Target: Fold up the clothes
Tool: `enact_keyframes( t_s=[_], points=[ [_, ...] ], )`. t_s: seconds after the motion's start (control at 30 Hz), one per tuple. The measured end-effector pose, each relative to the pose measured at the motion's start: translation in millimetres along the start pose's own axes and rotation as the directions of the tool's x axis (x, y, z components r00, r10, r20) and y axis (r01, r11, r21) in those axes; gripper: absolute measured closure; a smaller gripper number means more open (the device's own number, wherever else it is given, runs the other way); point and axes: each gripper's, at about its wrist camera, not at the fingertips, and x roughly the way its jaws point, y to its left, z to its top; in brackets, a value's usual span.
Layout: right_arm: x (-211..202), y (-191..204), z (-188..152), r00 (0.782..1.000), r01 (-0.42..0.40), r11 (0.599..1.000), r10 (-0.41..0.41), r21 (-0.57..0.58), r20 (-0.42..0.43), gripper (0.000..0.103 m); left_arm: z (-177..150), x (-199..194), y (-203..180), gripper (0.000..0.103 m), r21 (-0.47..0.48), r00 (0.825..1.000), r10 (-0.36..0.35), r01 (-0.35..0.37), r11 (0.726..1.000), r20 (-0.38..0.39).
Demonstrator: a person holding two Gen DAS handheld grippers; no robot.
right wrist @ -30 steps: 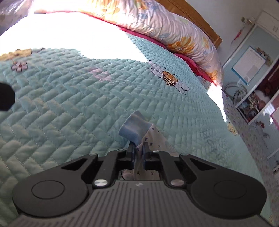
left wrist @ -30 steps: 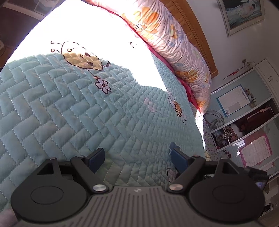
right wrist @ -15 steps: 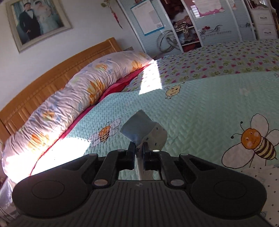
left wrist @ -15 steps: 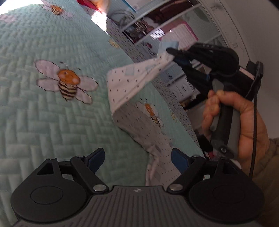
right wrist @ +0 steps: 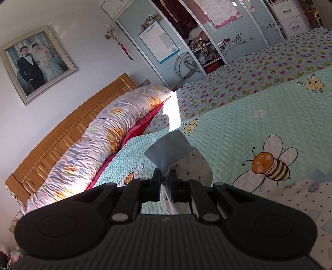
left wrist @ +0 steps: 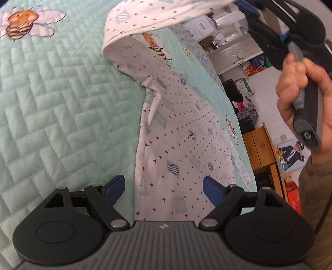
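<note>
A white garment (left wrist: 178, 133) with small dark stars and blue patches lies stretched over the teal quilted bedspread (left wrist: 62, 108). My left gripper (left wrist: 165, 187) is open just above its near end, blue pads on either side of the cloth. One end of the garment rises to the upper right, where my right gripper (left wrist: 244, 8) holds it, gripped by a person's hand (left wrist: 298, 87). In the right wrist view my right gripper (right wrist: 165, 176) is shut on the garment's blue cuff (right wrist: 172, 151), and more of the garment (right wrist: 307, 199) lies at the lower right.
A long floral bolster (right wrist: 99, 145) and a wooden headboard (right wrist: 51, 145) run along the far side of the bed. A wardrobe with sliding doors (right wrist: 207, 31) stands beyond the bed. A wooden cabinet (left wrist: 261, 149) and boxes stand beside the bed's right edge.
My left gripper swung round from bare quilt and came down close over the garment's near end. My right gripper lifted the cuff higher, pulling the cloth taut.
</note>
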Motion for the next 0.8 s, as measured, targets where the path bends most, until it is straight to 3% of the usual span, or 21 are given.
enact_keyframes(
  t_s=[0.17,0.23,0.27,0.37,0.63,0.8],
  points=[
    [-15.5,-19.0,0.1,1.000,0.002,1.000,-0.002,0.027,0.001,0.095,-5.6,-1.0,-7.5,0.025,-0.030,0.998,0.057,-0.058,0.998,-0.032],
    [-19.9,-24.9,0.2,1.000,0.000,0.999,0.000,0.035,0.003,0.095,-6.3,-2.0,-10.1,0.035,-0.032,0.996,0.090,-0.091,0.995,-0.030],
    [-21.0,-26.5,0.2,1.000,-0.003,0.999,0.003,0.038,0.004,0.095,-6.3,-3.7,-10.1,0.047,-0.038,0.994,0.107,-0.108,0.993,-0.028],
    [-24.7,-28.9,1.3,1.000,-0.013,0.999,0.012,0.046,0.017,0.095,-7.9,-2.0,1.0,0.099,-0.088,0.988,0.149,-0.152,0.984,-0.046],
    [-34.6,-47.0,3.1,0.999,-0.026,0.996,0.024,0.086,0.024,0.095,-11.0,-10.2,16.8,0.095,-0.195,0.997,0.074,-0.077,0.978,-0.021],
    [-39.6,-62.5,-2.3,1.000,-0.028,0.993,0.027,0.115,0.010,0.095,-12.3,-12.8,9.7,0.096,-0.134,0.996,0.095,-0.094,0.986,-0.001]
  ],
)
